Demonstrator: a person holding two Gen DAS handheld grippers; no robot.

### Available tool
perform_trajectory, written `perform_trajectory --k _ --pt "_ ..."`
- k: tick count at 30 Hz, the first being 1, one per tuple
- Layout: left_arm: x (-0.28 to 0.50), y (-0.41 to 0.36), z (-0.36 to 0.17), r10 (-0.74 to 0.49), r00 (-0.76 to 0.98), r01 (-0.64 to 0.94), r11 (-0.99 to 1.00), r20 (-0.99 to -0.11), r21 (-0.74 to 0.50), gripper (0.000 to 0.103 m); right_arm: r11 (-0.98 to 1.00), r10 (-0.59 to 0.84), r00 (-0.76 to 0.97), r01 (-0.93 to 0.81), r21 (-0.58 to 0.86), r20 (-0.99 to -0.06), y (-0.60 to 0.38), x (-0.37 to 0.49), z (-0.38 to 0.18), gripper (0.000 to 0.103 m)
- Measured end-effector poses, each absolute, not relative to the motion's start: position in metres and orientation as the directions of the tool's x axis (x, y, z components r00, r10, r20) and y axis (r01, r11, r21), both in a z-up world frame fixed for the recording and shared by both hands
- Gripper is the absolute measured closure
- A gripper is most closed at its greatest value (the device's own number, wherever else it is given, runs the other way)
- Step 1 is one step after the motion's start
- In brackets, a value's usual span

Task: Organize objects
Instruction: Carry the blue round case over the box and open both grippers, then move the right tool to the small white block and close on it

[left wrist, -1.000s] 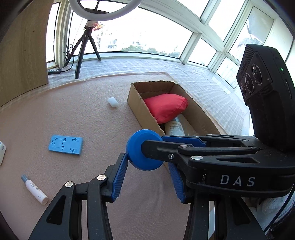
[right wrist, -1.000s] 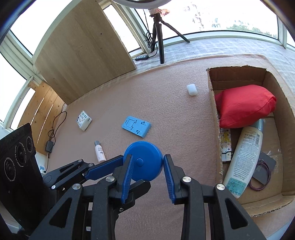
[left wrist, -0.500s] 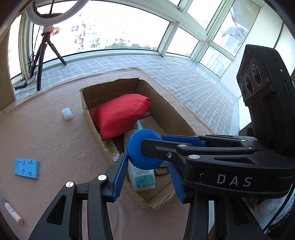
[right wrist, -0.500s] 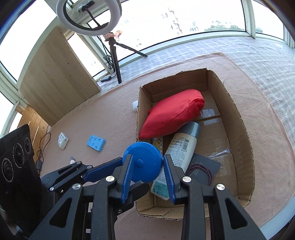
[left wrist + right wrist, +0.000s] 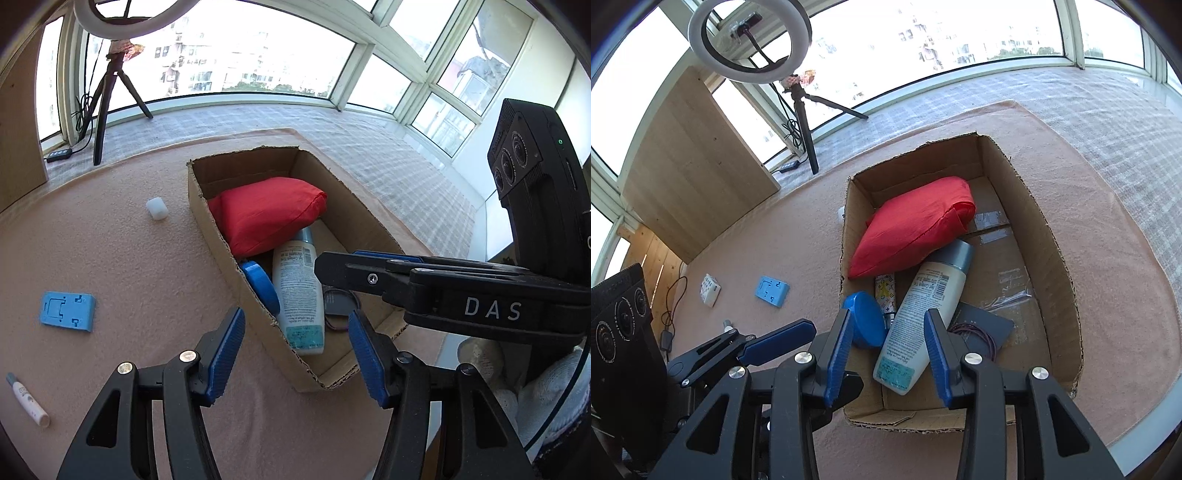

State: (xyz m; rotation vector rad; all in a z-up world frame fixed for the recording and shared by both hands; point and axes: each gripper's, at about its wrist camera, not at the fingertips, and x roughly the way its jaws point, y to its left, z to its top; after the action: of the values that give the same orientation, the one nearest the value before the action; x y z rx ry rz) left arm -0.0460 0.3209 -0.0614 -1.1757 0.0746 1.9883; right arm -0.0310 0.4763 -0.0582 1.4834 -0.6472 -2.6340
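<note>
Both grippers' jaws have just been opening: left gripper [image 5: 295,345] and right gripper [image 5: 888,350] stand apart, holding nothing. Blue disc [image 5: 866,319] lies in the cardboard box [image 5: 1060,258], near-left, against the lotion bottle [image 5: 923,314]. We should withdraw upward, clear of the rim, then go for the blue plate [image 5: 67,312] out on the left.

A: Where did the blue disc [image 5: 260,285] go? A moment ago it sat pinched between the tongs.

B: It now lies inside the cardboard box [image 5: 373,226], leaning on the left wall beside the white bottle [image 5: 300,295].

A: And the tongs?

B: Both have just been opening. The left tongs [image 5: 295,343] and right tongs [image 5: 888,345] now stand apart with nothing gripped, above the box's near end.
</note>
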Motion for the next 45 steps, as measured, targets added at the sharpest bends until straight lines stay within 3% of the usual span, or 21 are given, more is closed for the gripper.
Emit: perform_trajectory --k 14,24,36,45 --pt "-0.053 0.19 -0.076 0.491 -0.335 -0.478 -0.824 -0.804 -0.304 0.041 -0.932 -0.31 -0.514 -0.003 0.362 -0.8 0.412 -0.061 -0.046 0.067" --pt "-0.057 0.111 -0.082 0.43 -0.391 -0.351 -0.887 -0.814 -0.301 0.041 -0.94 -0.318 -0.465 0.043 0.338 -0.826 0.379 -0.15 -0.042 0.068" --pt "-0.059 0.042 -0.09 0.384 -0.429 -0.22 -0.922 -0.818 -0.317 0.041 -0.987 -0.147 -0.285 -0.024 0.16 -0.947 0.367 -0.252 -0.099 0.079" --pt "-0.071 0.031 -0.104 0.362 -0.41 -0.178 -0.932 -0.837 -0.316 0.041 -1.0 0.026 -0.207 0.009 -0.029 -0.978 0.358 -0.277 -0.121 0.079"
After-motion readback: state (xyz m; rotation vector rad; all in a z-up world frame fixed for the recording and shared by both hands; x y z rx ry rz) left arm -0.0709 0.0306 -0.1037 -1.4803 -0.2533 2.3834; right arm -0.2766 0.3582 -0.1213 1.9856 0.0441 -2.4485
